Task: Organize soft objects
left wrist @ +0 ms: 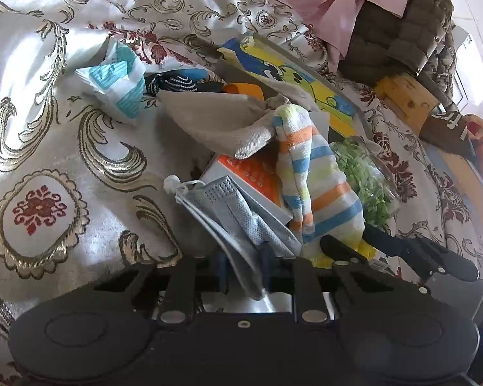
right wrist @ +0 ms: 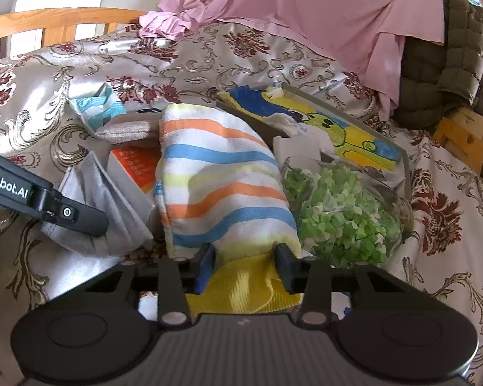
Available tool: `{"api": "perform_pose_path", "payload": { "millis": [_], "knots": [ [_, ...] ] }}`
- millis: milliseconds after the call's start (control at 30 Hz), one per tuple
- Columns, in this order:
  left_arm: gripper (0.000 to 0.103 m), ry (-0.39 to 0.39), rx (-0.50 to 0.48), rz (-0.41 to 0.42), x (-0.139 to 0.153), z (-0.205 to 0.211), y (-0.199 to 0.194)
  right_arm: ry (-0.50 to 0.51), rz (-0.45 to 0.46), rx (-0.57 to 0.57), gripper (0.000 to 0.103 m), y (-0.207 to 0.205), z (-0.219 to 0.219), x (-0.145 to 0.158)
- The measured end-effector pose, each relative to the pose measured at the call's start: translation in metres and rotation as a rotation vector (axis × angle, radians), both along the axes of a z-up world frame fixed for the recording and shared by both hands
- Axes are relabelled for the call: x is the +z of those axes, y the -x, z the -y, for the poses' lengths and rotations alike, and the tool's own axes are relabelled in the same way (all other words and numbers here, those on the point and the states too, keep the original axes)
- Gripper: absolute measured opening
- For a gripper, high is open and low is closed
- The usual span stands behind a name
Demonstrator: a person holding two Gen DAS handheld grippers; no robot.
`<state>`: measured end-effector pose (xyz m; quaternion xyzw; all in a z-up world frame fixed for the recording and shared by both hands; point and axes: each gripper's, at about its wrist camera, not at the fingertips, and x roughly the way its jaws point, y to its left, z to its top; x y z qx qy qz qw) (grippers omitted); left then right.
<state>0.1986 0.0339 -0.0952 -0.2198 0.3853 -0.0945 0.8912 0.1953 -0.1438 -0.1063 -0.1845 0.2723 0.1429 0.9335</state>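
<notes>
- Patterned bedspread (right wrist: 228, 61) under everything.
- Striped towel (right wrist: 222, 173) draped over the clutter, btwn orange box (right wrist: 135, 167) & jar of green bits (right wrist: 344, 215); yellow end pinched by right gripper (right wrist: 246, 267).
- Grey mask (left wrist: 241, 222) beside box, clamped in left gripper (left wrist: 243, 267).
</notes>
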Motion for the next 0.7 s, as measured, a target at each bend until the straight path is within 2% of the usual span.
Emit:
{"api": "perform_pose_path", "payload": {
  "millis": [133, 233, 433, 700],
  "knots": [
    [0.008, -0.013, -0.012, 0.016, 0.003, 0.003, 0.006, 0.019, 0.013, 0.024, 0.024, 0.004, -0.003, 0.0],
    [0.007, -0.032, -0.017, 0.026, 0.005, 0.006, 0.011, 0.007, 0.008, 0.027, 0.018, 0.006, -0.003, 0.001],
    [0.006, -0.086, -0.026, 0.038, 0.014, 0.009, 0.022, -0.038, -0.027, 0.049, 0.015, 0.01, 0.002, 0.009],
    [0.006, -0.15, -0.048, 0.023, 0.026, -0.004, 0.033, -0.118, -0.065, 0.217, 0.015, 0.036, 0.0, 0.025]
  ]
}}
